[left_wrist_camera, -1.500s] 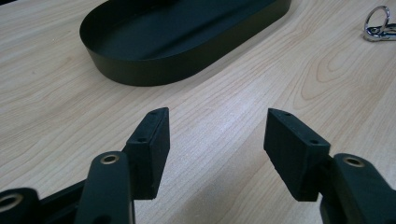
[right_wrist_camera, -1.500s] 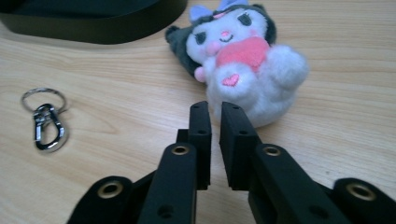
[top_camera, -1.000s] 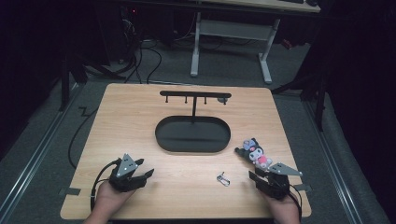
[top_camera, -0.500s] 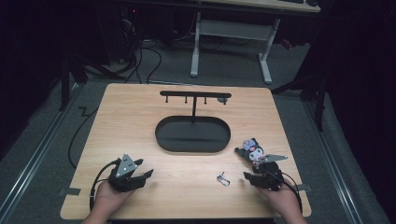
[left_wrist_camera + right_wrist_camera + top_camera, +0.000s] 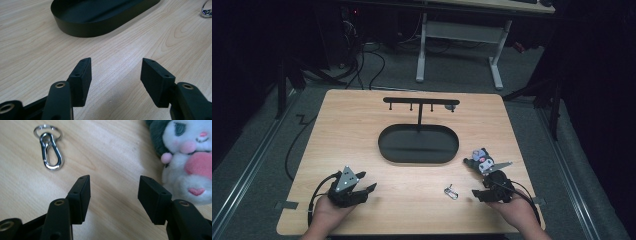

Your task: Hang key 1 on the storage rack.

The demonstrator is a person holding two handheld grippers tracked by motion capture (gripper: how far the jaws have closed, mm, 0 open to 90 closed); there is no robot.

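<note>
Wooden table (image 5: 362, 135), light grain, carries everything. Black oval tray (image 5: 418, 144) sits at its centre, with a thin black post rising from its far edge to a horizontal hook bar (image 5: 419, 101); several small pegs hang from the bar. In the left gripper view the tray's near wall (image 5: 100, 26) lies ahead of the jaws, apart from them.

Left gripper (image 5: 361, 191) rests at the near left of the table, held by a hand (image 5: 329, 215), grey plate on top, cable looping off behind it. Its jaws are spread wide with nothing between, bare wood under them (image 5: 115, 72).

Right gripper (image 5: 478, 194) at the near right, held by the other hand (image 5: 517, 212). Jaws likewise spread apart, gripping nothing, wood between them (image 5: 113, 190).

Plush toy (image 5: 482, 160), dark grey and white with pink patches, lies on the table just beyond the right gripper, near the tray's right end. In the right gripper view it sits just beside the right-hand jaw (image 5: 190, 162); contact unclear.

Silver carabiner clip on a key ring (image 5: 451, 191) lies flat between the two grippers, nearer the right one, apart from the plush; seen ahead-left of the jaws in the right gripper view (image 5: 50, 151).
</note>
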